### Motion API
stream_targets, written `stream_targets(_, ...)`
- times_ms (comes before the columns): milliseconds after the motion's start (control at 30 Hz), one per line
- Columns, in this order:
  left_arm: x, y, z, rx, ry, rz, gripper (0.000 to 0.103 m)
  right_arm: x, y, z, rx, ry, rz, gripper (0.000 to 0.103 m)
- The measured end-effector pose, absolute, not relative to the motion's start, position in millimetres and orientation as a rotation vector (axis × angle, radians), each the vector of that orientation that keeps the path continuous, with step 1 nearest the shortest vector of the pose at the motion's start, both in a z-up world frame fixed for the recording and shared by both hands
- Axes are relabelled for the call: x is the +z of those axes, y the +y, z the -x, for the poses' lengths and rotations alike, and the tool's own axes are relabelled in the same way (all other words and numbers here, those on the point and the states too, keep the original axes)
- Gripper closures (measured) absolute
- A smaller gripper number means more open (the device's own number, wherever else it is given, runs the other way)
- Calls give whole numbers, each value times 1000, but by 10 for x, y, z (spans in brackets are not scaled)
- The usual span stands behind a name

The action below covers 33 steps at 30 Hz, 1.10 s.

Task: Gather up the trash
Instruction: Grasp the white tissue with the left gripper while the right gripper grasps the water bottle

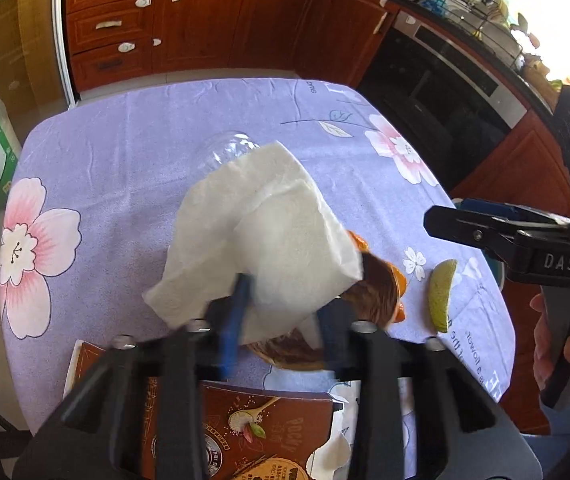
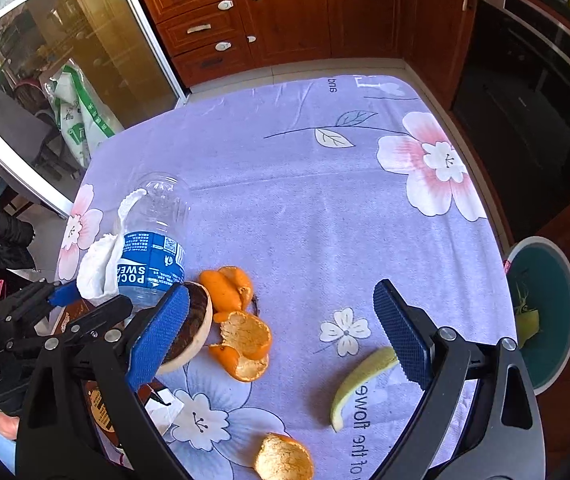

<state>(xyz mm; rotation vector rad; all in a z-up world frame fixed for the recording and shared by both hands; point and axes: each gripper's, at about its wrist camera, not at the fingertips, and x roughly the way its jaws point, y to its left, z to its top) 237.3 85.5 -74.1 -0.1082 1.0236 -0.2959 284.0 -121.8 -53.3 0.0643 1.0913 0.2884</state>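
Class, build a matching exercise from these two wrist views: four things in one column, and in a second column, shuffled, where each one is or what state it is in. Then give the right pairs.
Things:
1. paper towel
2. plastic bottle
3. green rind wedge
4. bin

Places or states:
A. on the floor, beyond the table's right edge
B. lying on its side on the cloth
C. pinched in the left gripper
D. flat on the cloth beside the right gripper's open right finger

Pairs: 1-C, 2-B, 3-D, 4-A
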Motion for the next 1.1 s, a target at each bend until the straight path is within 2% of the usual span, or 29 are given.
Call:
stream_targets(100,-701,940,-2294,-288,1002,109,99,-541,-1065,-2881,304,1099,-45,14)
stream_targets(400,-615,1352,-2191,-261,964,193,99,-591,-400,-3104,431,1137,-17,14)
stream_targets(967,-933,2273,-2338,-99,1008,348,99,-1032,807,-3334,644,1257,1,14)
stream_targets(1000,-953,2289,-2331,-99,1011,349,99,-1049,842,-3310,651,1253,11,22)
stream_targets(1033,-968,2297,-2330,-99,1014,352,99,-1064,869,-3293,654,1249,21,34)
stream_targets(1100,-1000,2320,-2330,-96,1019,360,99,-1076,880,-3262,654,1232,23,37)
